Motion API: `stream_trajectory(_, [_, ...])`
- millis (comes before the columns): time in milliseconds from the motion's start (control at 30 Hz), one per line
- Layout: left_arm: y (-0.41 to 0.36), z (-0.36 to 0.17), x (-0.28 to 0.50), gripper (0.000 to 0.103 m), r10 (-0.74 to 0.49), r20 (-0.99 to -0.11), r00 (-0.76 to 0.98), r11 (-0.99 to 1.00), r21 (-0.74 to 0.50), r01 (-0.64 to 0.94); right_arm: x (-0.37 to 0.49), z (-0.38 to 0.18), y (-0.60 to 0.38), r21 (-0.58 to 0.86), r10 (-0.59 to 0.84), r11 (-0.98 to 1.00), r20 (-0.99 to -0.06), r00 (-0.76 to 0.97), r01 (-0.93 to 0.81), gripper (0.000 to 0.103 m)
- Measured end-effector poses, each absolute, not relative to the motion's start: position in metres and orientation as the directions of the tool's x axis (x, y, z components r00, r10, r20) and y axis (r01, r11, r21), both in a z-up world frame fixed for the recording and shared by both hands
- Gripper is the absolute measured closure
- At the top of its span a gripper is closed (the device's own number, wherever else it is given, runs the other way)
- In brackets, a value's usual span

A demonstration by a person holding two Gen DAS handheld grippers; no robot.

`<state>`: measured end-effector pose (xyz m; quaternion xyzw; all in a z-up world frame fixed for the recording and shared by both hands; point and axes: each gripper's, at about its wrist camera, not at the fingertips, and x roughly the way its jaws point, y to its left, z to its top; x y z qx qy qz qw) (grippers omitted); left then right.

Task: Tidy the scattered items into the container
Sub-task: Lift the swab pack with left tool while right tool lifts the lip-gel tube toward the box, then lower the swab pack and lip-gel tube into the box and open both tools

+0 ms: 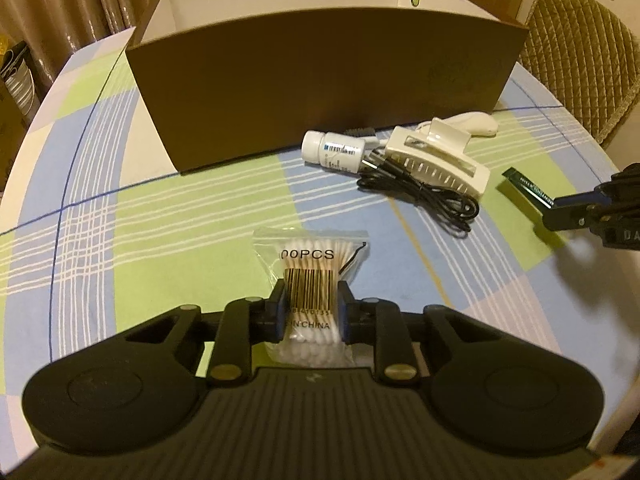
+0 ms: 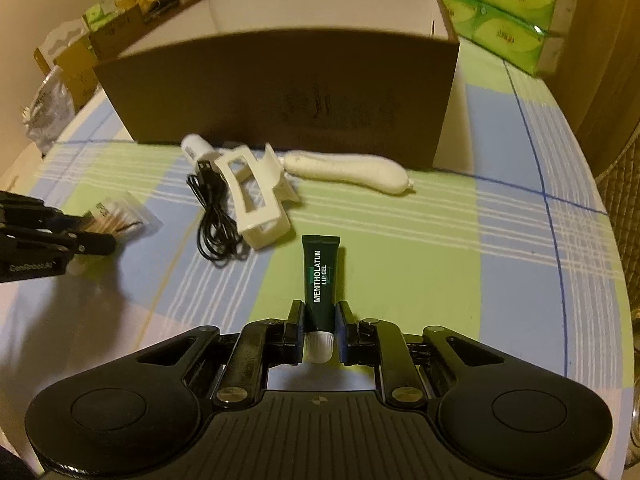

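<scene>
My left gripper (image 1: 311, 300) is shut on a clear bag of cotton swabs (image 1: 310, 268), just above the checked tablecloth. My right gripper (image 2: 319, 316) is shut on a dark green lip gel tube (image 2: 321, 276), white cap toward the camera. The tube also shows in the left wrist view (image 1: 528, 188), held by the right gripper (image 1: 560, 212). The brown open box (image 1: 320, 80) stands behind, white inside; it also shows in the right wrist view (image 2: 280, 92). In front of it lie a white pill bottle (image 1: 332, 150), a black USB cable (image 1: 424, 188), a white hair claw clip (image 1: 440, 156) and a white roll (image 2: 348, 170).
The round table has a checked cloth (image 1: 160, 216). A quilted chair (image 1: 584, 52) stands at the far right. Green tissue packs (image 2: 508, 12) are stacked behind the box. Cartons and bags (image 2: 68, 68) sit beyond the table's left edge.
</scene>
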<state>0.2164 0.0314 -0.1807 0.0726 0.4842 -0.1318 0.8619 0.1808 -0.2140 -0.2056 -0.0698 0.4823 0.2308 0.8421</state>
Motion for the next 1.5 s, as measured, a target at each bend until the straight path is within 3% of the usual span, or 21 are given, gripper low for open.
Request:
stream_trajectory(933, [0.028,-0.097,0.24,0.084,-0.228,-0.756,0.614,0.94,-0.005,0.342,0.218,-0.128,-0.207,0.251,0.503,0.82,-0.745,0.438,-0.514,0.091])
stream_trajectory(1267, [0.032,-0.056,0.314,0.084,-0.251,-0.692,0.677,0.92,0.046,0.389,0.282,-0.09,-0.172,0.235,0.556,0.785,-0.677,0.482,-0.574,0.091])
stream_trajectory(1500, [0.026,-0.061,0.391,0.084,-0.246,-0.712,0.658,0.902,0.08,0.424,0.347,-0.092,-0.132,0.211,0.542,0.783,-0.692,0.477,-0.585,0.091])
